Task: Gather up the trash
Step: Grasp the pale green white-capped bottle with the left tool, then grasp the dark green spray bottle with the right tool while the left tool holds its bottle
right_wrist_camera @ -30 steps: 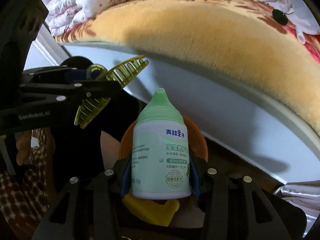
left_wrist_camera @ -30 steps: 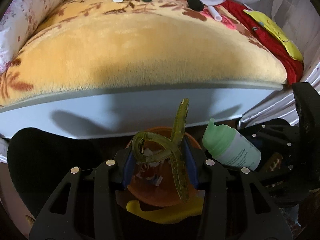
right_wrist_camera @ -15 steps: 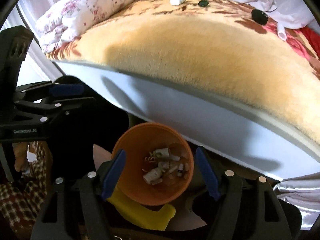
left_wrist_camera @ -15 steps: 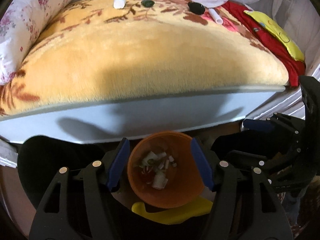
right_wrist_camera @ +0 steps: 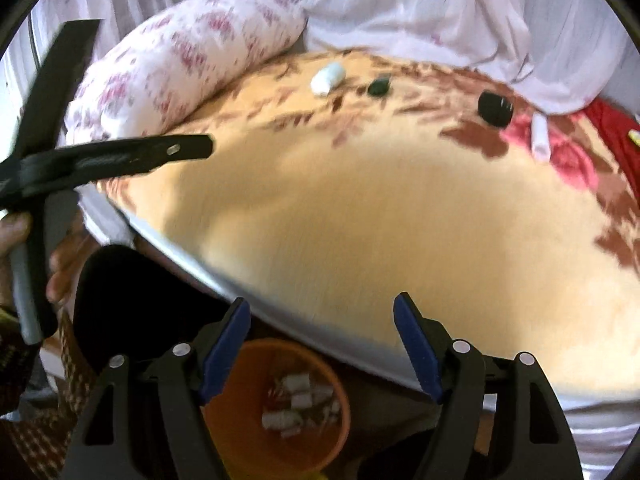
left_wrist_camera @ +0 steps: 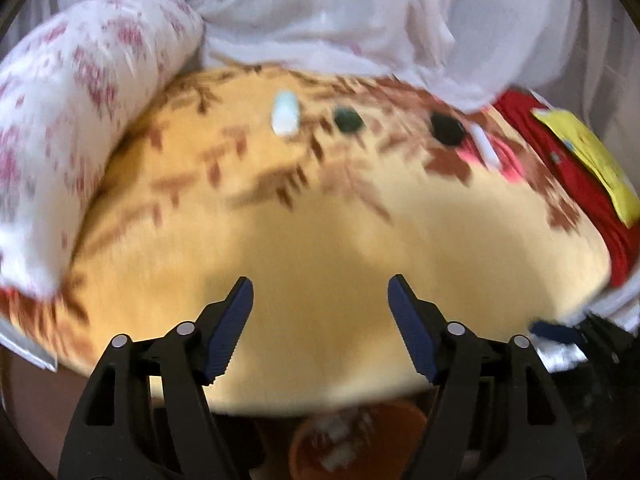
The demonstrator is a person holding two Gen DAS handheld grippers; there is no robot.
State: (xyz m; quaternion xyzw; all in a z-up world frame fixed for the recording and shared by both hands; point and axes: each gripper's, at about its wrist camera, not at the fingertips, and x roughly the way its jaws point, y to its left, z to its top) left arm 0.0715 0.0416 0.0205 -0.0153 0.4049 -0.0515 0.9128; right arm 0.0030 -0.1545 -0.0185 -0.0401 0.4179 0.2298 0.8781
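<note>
Risk sits mostly in the reach ahead of us, we judge. Our left gripper (left_wrist_camera: 320, 300) and right gripper (right_wrist_camera: 322, 318) both hang with jaws opening and nothing between them, over the near edge of the plush yellow blanket with brown leaf print (left_wrist_camera: 320, 240). What is left to collect lies well away, by the far edge, so both arms must stretch across soft pile. Small pieces could sink into the plush, and blue pads (left_wrist_camera: 236, 328) closing from above might pinch fabric instead, or nudge a round piece so it rolls toward the white floral bolster pillow (left_wrist_camera: 80, 100).

Counting left to right, we see four pieces: one white crumpled wad (left_wrist_camera: 285, 118), one small dark green lump (left_wrist_camera: 347, 121), one round black cap (left_wrist_camera: 446, 129) and one white tube (left_wrist_camera: 484, 146), which lies just beside the cap. A grab at the cap could knock the tube.

One round orange plastic bin (right_wrist_camera: 280, 408), already holding several pale scraps, stands on the floor below the bed edge, so a piece let go before it is over the bin could drop beside it.
</note>
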